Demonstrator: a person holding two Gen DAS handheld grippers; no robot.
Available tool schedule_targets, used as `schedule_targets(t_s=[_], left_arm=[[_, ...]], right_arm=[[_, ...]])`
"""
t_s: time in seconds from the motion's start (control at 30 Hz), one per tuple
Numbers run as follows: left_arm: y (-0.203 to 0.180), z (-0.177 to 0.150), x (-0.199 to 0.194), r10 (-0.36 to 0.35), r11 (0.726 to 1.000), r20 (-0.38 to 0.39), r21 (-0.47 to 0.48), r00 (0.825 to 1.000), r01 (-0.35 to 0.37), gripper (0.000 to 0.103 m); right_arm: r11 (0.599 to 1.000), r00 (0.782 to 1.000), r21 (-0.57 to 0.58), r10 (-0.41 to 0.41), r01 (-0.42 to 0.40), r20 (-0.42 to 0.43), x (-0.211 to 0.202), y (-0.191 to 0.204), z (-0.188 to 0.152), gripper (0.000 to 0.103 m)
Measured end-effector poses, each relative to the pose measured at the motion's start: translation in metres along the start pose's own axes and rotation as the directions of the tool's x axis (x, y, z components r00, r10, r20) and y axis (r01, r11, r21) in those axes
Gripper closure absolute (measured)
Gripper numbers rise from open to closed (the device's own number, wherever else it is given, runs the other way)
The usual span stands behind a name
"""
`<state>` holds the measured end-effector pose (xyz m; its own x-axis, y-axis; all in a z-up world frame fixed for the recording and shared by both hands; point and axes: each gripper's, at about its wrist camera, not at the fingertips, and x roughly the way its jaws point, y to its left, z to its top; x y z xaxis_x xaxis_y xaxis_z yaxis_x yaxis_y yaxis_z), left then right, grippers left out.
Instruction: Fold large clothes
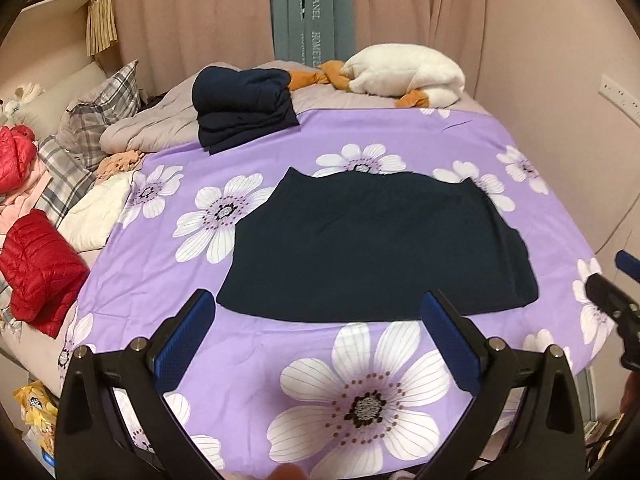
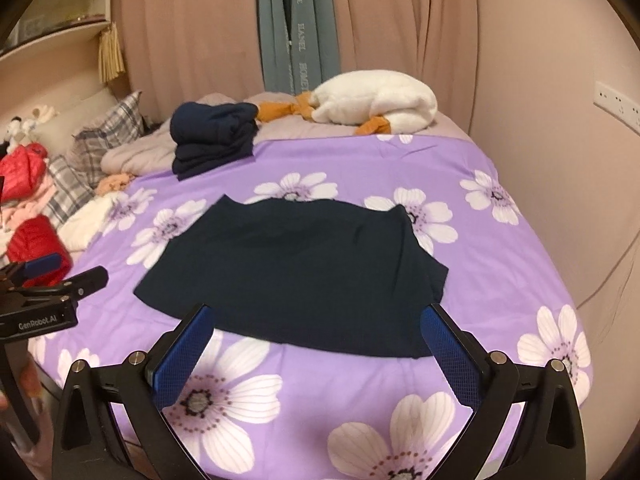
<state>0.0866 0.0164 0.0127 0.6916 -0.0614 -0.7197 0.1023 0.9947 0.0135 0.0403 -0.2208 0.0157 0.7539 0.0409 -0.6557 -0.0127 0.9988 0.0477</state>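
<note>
A dark navy garment lies flat on the purple flowered sheet, partly folded, its right side doubled over. It also shows in the right wrist view. My left gripper is open and empty, hovering just in front of the garment's near edge. My right gripper is open and empty above the near edge of the garment. The right gripper shows at the right edge of the left wrist view; the left gripper shows at the left edge of the right wrist view.
A stack of folded navy clothes sits at the far side of the sheet. A white blanket, orange cloth, plaid pillows and red jackets lie around. A pink wall runs along the right.
</note>
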Motion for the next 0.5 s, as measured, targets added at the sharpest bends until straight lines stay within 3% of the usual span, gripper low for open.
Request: schedule_targets(t_s=[0.37,0.5], left_arm=[[0.006,-0.011,-0.002,-0.019,0.997,-0.045,-0.079,0.999,0.015,0.000],[0.005,-0.013,-0.002,0.000,0.998,-0.052,-0.069,0.999,-0.003,0.000]], right_arm=[[0.997,0.997,0.078,0.003,0.002,-0.072,0.021,0.005,-0.023,0.001],[0.996,0.999,0.086,0.006,-0.002,-0.048,0.013,0.006,-0.020,0.001]])
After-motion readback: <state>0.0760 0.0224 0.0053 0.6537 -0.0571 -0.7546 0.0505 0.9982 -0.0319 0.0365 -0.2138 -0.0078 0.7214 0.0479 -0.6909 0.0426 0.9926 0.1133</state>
